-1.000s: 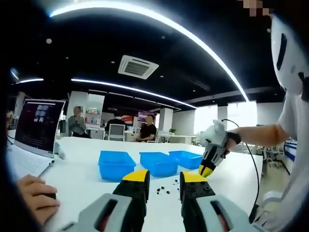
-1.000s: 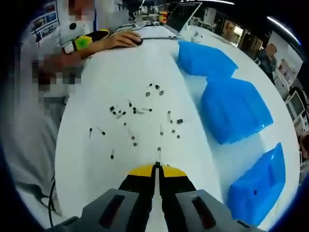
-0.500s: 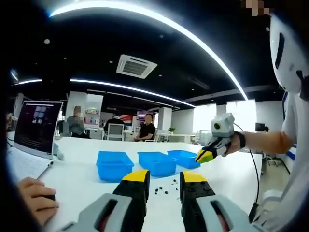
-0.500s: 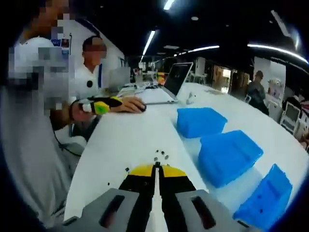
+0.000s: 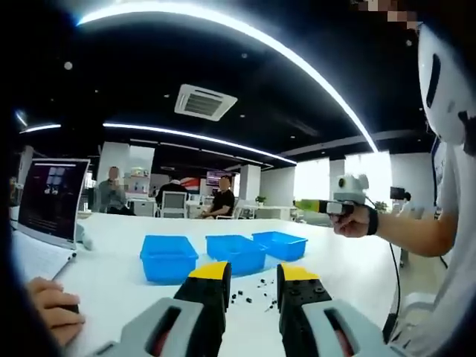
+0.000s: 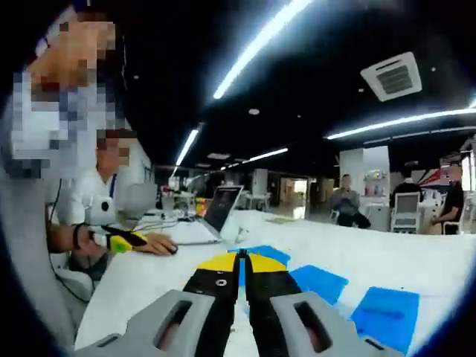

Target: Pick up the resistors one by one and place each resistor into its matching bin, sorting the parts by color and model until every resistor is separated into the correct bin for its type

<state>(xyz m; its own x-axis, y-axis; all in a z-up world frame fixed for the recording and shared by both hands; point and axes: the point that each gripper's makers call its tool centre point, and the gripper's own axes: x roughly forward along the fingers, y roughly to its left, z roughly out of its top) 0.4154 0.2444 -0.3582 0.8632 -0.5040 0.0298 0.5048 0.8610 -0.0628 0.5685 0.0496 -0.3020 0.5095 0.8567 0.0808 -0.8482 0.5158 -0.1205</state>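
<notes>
1. Open office, dark ceiling with light strips; white table (image 5: 111,268) serves as the sorting surface.
2. Three blue bins (image 5: 168,257), set in a row to receive sorted types.
3. Left gripper (image 5: 251,277): jaws apart, low over the table.
4. Right gripper (image 6: 242,262): jaws together, raised level above the bins; any resistor held is too small to make out.
5. Resistors (image 5: 254,293): dark specks scattered before the bins; colours unreadable.

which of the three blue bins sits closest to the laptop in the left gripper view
The leftmost blue bin, the one on the laptop side of the row; the other two sit further right.
</notes>
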